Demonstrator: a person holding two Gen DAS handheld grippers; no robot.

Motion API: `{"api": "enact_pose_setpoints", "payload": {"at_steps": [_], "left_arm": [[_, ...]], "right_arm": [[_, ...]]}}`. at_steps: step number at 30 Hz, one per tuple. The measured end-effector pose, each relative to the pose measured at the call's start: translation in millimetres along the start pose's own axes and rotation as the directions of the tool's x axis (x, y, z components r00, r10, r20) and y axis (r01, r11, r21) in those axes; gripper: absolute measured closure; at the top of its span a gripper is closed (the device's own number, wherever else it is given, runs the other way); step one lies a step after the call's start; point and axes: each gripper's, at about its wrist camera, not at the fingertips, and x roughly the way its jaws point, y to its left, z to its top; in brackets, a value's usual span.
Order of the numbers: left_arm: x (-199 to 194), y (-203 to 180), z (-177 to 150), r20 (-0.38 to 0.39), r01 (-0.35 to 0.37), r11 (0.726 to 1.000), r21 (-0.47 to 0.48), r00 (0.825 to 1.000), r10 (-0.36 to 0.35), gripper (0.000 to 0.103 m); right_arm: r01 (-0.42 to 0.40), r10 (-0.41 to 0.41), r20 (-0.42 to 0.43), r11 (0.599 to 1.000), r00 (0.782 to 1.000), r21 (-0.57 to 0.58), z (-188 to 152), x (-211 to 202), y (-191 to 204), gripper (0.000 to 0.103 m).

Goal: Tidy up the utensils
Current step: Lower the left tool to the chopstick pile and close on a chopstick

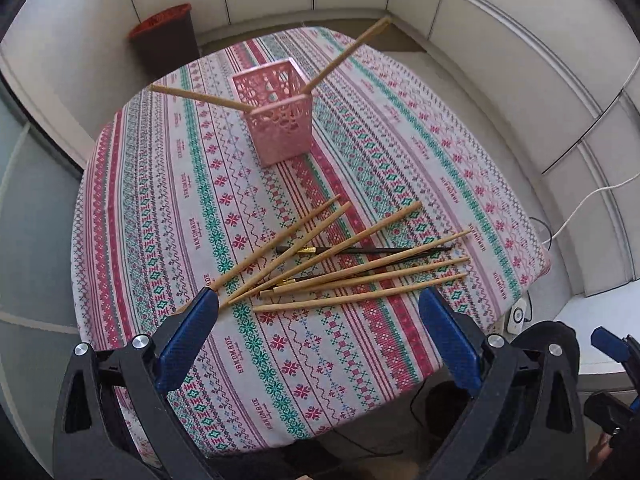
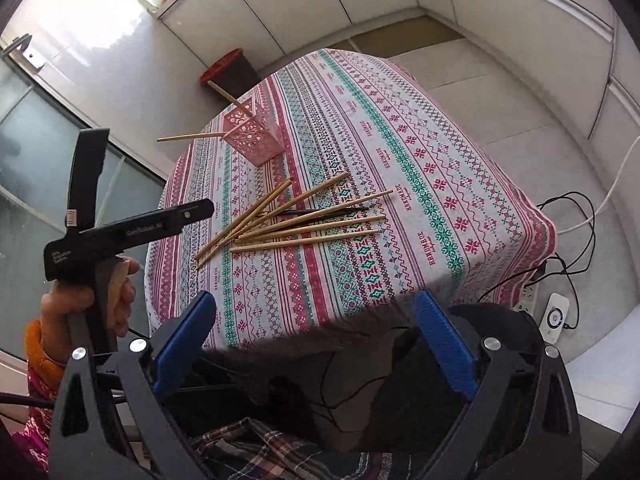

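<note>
A pink perforated holder (image 1: 278, 116) stands upright on the patterned tablecloth, with two wooden chopsticks (image 1: 344, 54) leaning out of it. It also shows in the right wrist view (image 2: 254, 136). A pile of several wooden chopsticks (image 1: 352, 270) and two dark ones (image 1: 380, 250) lies fanned out nearer me, and shows in the right wrist view (image 2: 296, 220) too. My left gripper (image 1: 320, 300) is open and empty, just above the near ends of the pile. My right gripper (image 2: 314, 300) is open and empty, held back off the table's near edge.
The table (image 1: 360, 360) carries a red, green and white cloth. A dark bin with a red rim (image 1: 166, 36) stands on the floor beyond it. Cables and a white power strip (image 2: 556, 316) lie on the floor at right. White cabinets surround the table.
</note>
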Motion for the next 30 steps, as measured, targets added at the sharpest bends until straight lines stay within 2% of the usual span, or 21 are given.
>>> {"api": "enact_pose_setpoints", "payload": {"at_steps": [6, 9, 14, 21, 24, 26, 28, 30], "left_arm": [[42.4, -23.8, 11.7, -0.077, 0.004, 0.992, 0.129, 0.997, 0.006, 0.007], [54.6, -42.2, 21.8, -0.08, 0.018, 0.98, 0.196, 0.997, -0.002, 0.007], [73.1, -70.7, 40.2, -0.096, 0.046, 0.966, 0.256, 0.995, -0.023, 0.007], [102.8, -102.6, 61.5, -0.136, 0.081, 0.923, 0.377, 0.99, -0.032, 0.014], [119.7, -111.1, 69.4, -0.174, 0.094, 0.913, 0.397, 0.984, -0.026, 0.022], [130.0, -113.1, 73.9, -0.207, 0.113, 0.912, 0.394, 0.978, -0.032, 0.039], [143.4, -113.8, 77.5, -0.249, 0.125, 0.915, 0.384, 0.968, -0.028, 0.049], [153.0, -114.4, 78.4, -0.258, 0.106, 0.911, 0.399, 0.966, 0.001, 0.059]], "right_arm": [[0.006, -0.004, -0.052, 0.999, 0.999, 0.039, 6.7, 20.8, -11.9, 0.006], [0.008, -0.006, -0.069, 0.999, 0.998, 0.036, 8.0, 29.0, -15.1, 0.006], [0.01, -0.007, -0.089, 0.999, 0.996, 0.031, 13.6, 34.6, -21.2, 0.006], [0.004, -0.004, -0.091, 1.0, 0.996, -0.003, 20.7, 39.2, -20.4, 0.006], [0.004, -0.003, -0.114, 1.0, 0.993, 0.006, 20.4, 44.4, -24.7, 0.006], [0.009, -0.007, -0.121, 1.0, 0.993, 0.018, 20.7, 46.5, -28.7, 0.006], [0.012, -0.007, -0.135, 0.999, 0.991, 0.035, 21.6, 47.7, -33.2, 0.007], [0.02, -0.013, -0.135, 0.999, 0.991, 0.047, 22.6, 48.8, -36.8, 0.006]]}}
